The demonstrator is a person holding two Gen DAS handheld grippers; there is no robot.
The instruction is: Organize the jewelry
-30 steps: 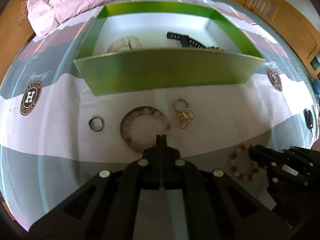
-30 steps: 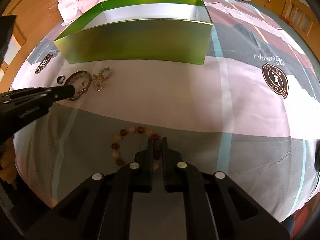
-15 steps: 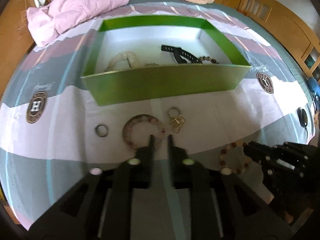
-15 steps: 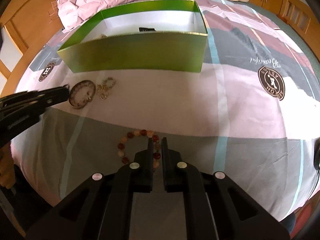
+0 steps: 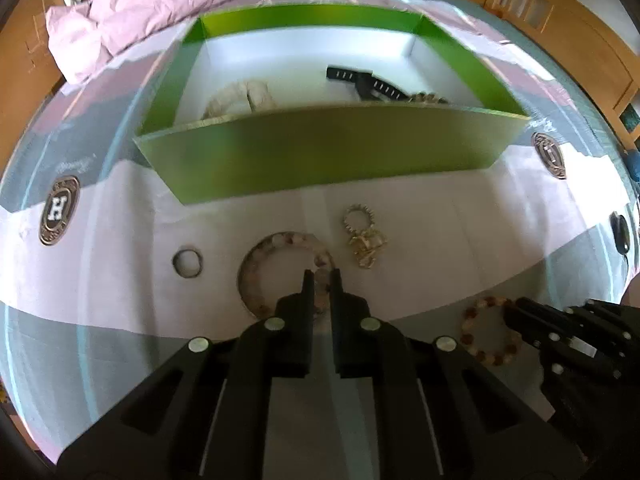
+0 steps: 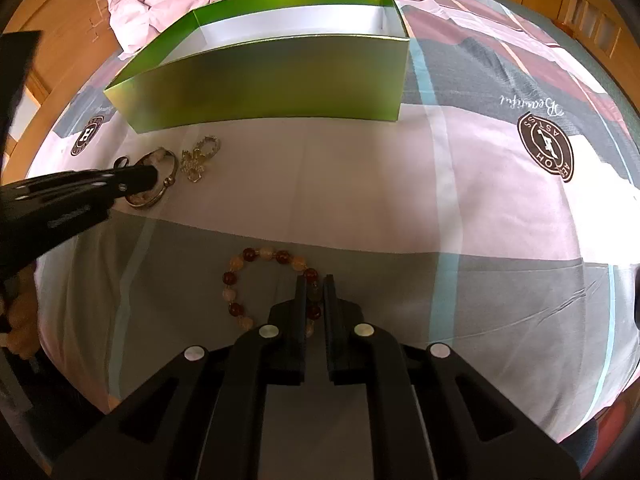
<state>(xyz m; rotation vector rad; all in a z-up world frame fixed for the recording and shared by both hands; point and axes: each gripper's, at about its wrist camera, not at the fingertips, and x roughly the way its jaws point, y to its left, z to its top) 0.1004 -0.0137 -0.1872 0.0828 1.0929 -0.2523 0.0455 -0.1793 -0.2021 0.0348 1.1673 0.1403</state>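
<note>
Left hand-held gripper (image 5: 319,280): jaws closing, a bead of the pink bracelet (image 5: 280,270) sits between the tips; pads look about on it, not confirmed seated. Right hand-held gripper (image 6: 314,284): jaws drawn nearly together, pinching the near-right arc of the amber bracelet (image 6: 266,286), which lies flat on the bed.

Step in hand, as judged: both bracelets to be lifted and dropped into the green box (image 5: 320,148).
- Beads are round and likely slippery; the pinch should be taken on the strand between beads or square across one bead, else it may squirt out.
- Lift should be straight up before any travel; the loop will dangle and must clear the box's near wall.
- Left bracelet is just beside the gold clasp piece (image 5: 362,238), ahead-right of the left tips; snagging is to be avoided.
- Small ring (image 5: 187,263), left of the left tips, is left for later.

Box stands beyond both grippers, open-topped, already holding a black strap (image 5: 364,82), a pale bracelet (image 5: 240,98) and some beads at its near wall.

Surface: bedsheet (image 6: 460,208), soft, pink/grey blocks with round logos; sinks under pressure, so no hard pressing down. Farther: crumpled pink quilt (image 5: 136,12), striped plush, wooden furniture around.
</note>
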